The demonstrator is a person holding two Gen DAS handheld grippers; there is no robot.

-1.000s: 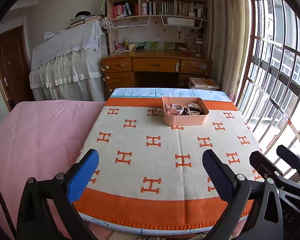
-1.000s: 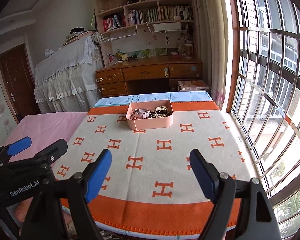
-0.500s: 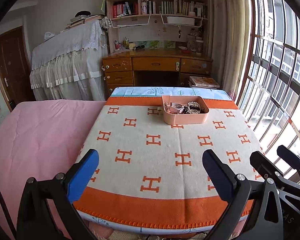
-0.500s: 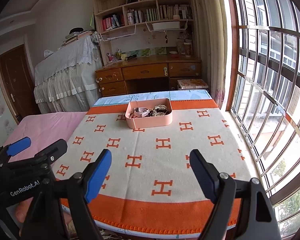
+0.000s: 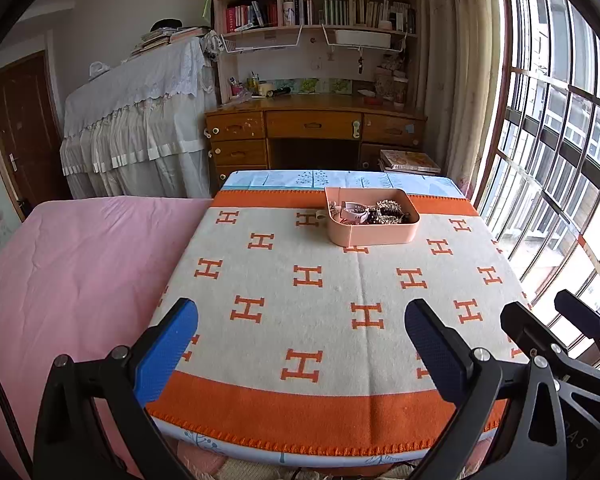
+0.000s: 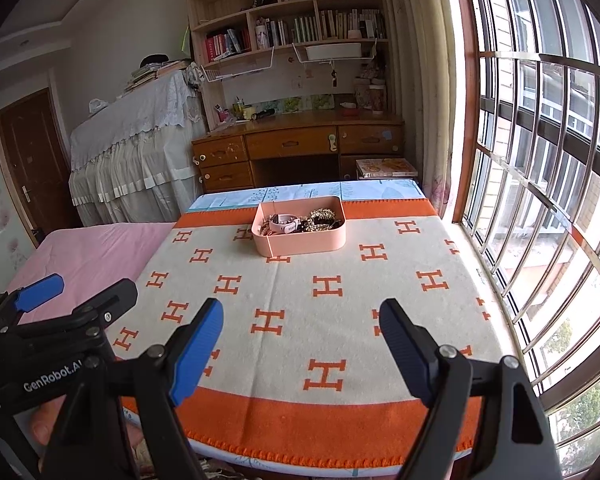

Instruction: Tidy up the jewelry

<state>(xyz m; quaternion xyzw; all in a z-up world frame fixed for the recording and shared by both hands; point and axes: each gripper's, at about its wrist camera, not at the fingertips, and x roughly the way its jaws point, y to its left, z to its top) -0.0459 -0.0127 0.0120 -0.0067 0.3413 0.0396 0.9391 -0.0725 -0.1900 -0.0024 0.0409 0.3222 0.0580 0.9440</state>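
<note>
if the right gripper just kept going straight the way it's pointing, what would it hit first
Most likely the orange-and-cream blanket on the table, since the right gripper angles downward with nothing between its open jaws. The pink tray of jewelry sits farther ahead, so probably beyond that first contact, though depth is hard to judge.

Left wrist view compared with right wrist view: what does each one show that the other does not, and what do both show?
Only the left wrist view shows the right gripper from the side, at its right edge. Only the right wrist view shows the left gripper from the side and the hand holding it. Both show the pink tray of jewelry on the orange-and-cream blanket, the pink bed, and open jaws.
</note>
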